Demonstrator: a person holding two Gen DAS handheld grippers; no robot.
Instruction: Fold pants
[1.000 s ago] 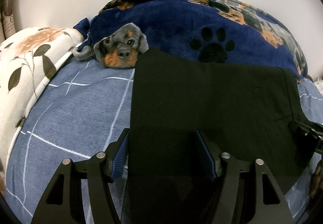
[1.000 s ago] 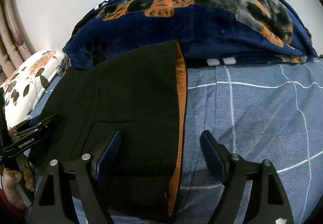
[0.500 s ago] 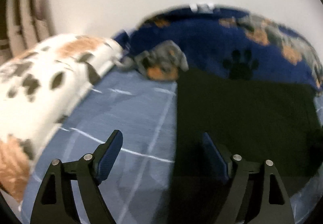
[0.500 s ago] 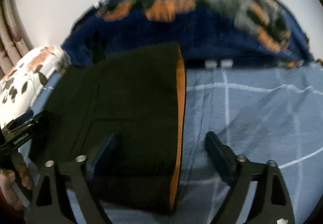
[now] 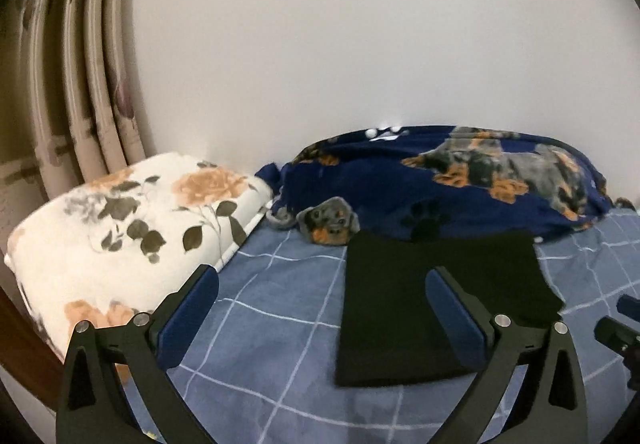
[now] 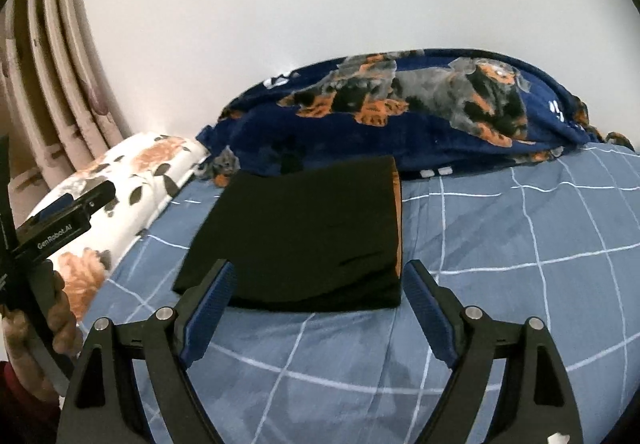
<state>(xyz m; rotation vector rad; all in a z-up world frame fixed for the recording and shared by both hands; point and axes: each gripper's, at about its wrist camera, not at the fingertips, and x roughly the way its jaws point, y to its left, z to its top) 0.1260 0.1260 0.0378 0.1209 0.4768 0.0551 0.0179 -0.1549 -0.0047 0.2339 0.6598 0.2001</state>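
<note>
The black pants (image 5: 432, 296) lie folded into a flat rectangle on the blue checked bed sheet (image 5: 280, 308). In the right wrist view the pants (image 6: 312, 232) show an orange inner band along their right edge. My left gripper (image 5: 320, 308) is open and empty, raised above the sheet at the pants' left side. My right gripper (image 6: 318, 300) is open and empty, held back from the pants' near edge. The left gripper's body also shows at the left of the right wrist view (image 6: 60, 224), held by a hand.
A navy dog-print blanket (image 5: 460, 184) is bunched along the wall behind the pants. A white floral quilt (image 5: 132, 228) lies folded at the left. Curtains (image 5: 80, 84) hang at the far left. The white wall stands behind the bed.
Both grippers have pulled back and up from the pants, which now lie free on the sheet. The left gripper swung left then settled.
</note>
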